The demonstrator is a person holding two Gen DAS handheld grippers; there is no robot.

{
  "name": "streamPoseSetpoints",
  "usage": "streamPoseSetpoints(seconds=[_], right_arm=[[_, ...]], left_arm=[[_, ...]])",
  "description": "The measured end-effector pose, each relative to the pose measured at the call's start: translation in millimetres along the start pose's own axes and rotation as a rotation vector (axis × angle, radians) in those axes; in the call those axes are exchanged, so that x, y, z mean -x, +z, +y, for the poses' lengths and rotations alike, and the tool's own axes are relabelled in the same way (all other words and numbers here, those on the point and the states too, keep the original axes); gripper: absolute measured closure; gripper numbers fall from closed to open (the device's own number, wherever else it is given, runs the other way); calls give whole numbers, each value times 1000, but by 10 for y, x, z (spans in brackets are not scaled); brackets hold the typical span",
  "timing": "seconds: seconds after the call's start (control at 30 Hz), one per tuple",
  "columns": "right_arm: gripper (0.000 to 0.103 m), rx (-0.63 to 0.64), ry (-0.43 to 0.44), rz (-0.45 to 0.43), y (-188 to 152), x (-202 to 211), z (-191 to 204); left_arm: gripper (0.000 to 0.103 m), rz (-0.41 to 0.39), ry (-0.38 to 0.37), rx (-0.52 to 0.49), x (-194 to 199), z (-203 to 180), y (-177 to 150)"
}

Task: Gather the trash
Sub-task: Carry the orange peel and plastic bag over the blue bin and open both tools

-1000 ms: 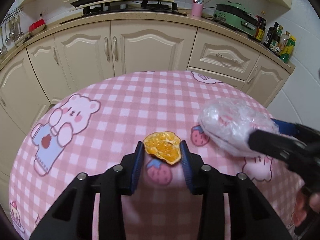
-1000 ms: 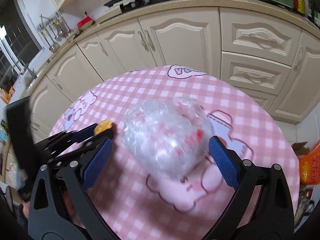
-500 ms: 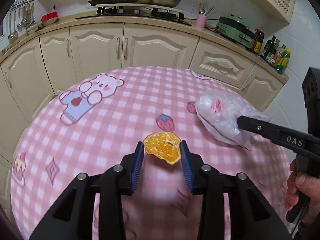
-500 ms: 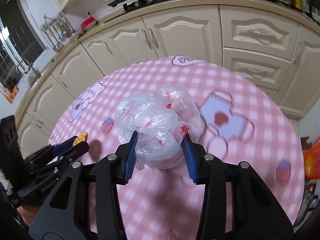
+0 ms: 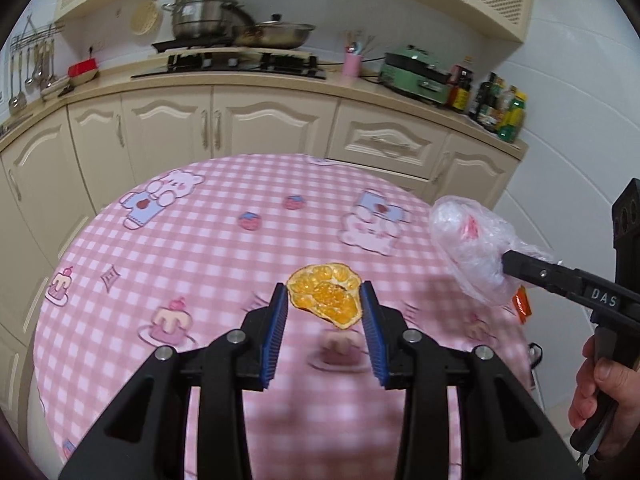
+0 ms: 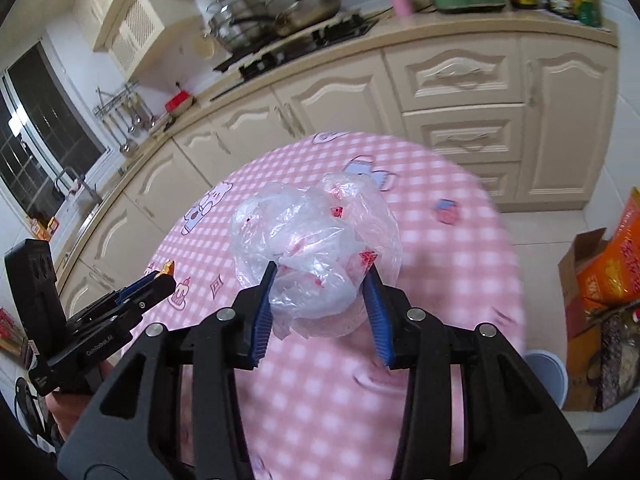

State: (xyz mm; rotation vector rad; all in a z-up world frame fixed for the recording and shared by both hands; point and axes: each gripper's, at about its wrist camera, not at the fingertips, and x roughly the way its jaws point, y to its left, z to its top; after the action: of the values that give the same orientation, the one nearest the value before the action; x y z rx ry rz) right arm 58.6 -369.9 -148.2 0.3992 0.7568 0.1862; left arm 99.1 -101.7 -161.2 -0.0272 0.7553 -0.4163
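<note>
My left gripper (image 5: 323, 304) is shut on an orange peel (image 5: 326, 295) and holds it high above the round table with the pink checked cloth (image 5: 208, 248). My right gripper (image 6: 319, 285) is shut on a crumpled clear plastic bag (image 6: 312, 240) with red print, also lifted above the table. In the left wrist view the bag (image 5: 470, 254) and right gripper (image 5: 508, 264) hang at the right, past the table's edge. In the right wrist view the left gripper (image 6: 166, 276) shows at the left with the peel (image 6: 168, 268) at its tip.
Cream kitchen cabinets (image 5: 240, 128) and a counter with a stove, pots (image 5: 204, 20) and bottles (image 5: 500, 108) curve behind the table. On the floor to the right stand a cardboard box with orange packaging (image 6: 604, 272) and a white bin (image 6: 548, 376).
Both grippers have risen and pulled back from the table with their loads. The right gripper closed on the plastic bag and lifted it off the cloth.
</note>
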Motion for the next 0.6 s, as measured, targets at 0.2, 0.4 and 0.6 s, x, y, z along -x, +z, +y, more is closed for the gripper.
streamPoseSetpoints(seconds=[0.2,0.4,0.6], right_arm=[[62,-39,-34,-64,-211,525,-270],[62,-121,-74,-130,-386,985,-691],[62,-248,-158,-171,-659,1379,-1311]], left_arm=[[67,-10,-54,-65,160,-479,-99],[67,-5,-135,-161,214,-1102,-166],[67,35,-220,-261,58,-1756,-286]])
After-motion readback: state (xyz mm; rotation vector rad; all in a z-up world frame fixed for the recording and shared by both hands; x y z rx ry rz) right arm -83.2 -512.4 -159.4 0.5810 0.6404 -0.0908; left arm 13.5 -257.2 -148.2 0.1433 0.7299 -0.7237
